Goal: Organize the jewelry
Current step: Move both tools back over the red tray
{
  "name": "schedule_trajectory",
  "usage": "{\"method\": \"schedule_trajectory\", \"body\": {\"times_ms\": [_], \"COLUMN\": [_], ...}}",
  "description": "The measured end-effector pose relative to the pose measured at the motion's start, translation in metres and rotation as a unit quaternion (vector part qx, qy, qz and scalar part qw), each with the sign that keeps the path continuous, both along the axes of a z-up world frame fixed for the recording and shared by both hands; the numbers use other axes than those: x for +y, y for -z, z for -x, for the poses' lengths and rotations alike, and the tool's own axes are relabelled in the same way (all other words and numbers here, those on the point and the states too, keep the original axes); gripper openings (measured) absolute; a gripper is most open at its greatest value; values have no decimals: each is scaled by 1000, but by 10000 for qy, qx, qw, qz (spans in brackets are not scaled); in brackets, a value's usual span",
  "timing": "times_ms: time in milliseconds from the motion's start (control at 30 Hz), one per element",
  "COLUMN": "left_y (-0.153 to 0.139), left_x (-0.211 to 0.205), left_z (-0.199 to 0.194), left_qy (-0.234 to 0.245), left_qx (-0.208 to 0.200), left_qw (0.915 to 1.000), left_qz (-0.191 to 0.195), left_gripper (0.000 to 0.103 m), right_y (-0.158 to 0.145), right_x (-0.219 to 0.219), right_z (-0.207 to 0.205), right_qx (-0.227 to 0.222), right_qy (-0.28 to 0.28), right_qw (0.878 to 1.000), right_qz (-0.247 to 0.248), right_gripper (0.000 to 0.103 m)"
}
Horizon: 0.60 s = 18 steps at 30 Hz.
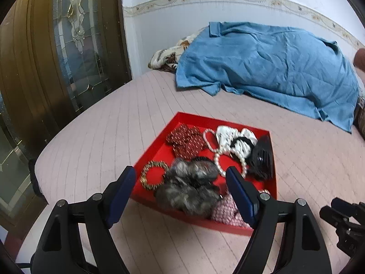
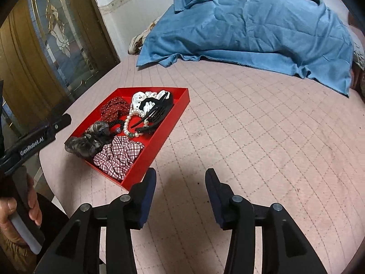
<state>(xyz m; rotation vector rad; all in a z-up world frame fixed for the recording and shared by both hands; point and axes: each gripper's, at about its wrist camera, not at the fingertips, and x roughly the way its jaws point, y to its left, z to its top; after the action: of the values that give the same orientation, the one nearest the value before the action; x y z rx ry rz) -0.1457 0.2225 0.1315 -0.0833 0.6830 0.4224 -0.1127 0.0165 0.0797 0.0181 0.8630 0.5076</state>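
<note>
Red tray (image 1: 157,150) of jewelry and hair ties sits on the pink bed (image 2: 251,125). Left hand-held gripper (image 1: 181,182) is held spread wide above the grey scrunchie (image 1: 189,187). Right hand-held gripper (image 2: 181,182) is spread, empty, tray at 10 o'clock.

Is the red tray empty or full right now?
Full: the red tray holds scrunchies, a pearl bracelet and a black hair claw.

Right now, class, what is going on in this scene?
A person holds a tool in each hand over a pink bed. The left tool hangs open above a grey furry scrunchie in the red tray. The right tool is open and empty beside the tray. Nothing is gripped.
</note>
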Motion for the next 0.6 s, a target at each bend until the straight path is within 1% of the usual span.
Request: {"method": "schedule_trajectory", "body": {"times_ms": [133,333,500,600], "left_y": [5,8,10,15], "left_x": [-11,-21,-21,-15], "left_z": [1,0,-1,-4], "left_qy": [96,215,230,225], "left_qx": [156,245,286,357], "left_qw": [9998,9994,9993,9991], "left_qz": [-19,-62,-45,65], "left_gripper": [80,80,80,80], "right_y": [0,1,1,1], "right_x": [-9,-17,-17,-15], "right_z": [2,5,5,5], "right_qx": [14,19,39,68], "right_qy": [81,153,153,133], "right_qw": [10000,9999,9999,9999], "right_qz": [-44,-66,-59,-50], "right_gripper": [51,51,52,52]}}
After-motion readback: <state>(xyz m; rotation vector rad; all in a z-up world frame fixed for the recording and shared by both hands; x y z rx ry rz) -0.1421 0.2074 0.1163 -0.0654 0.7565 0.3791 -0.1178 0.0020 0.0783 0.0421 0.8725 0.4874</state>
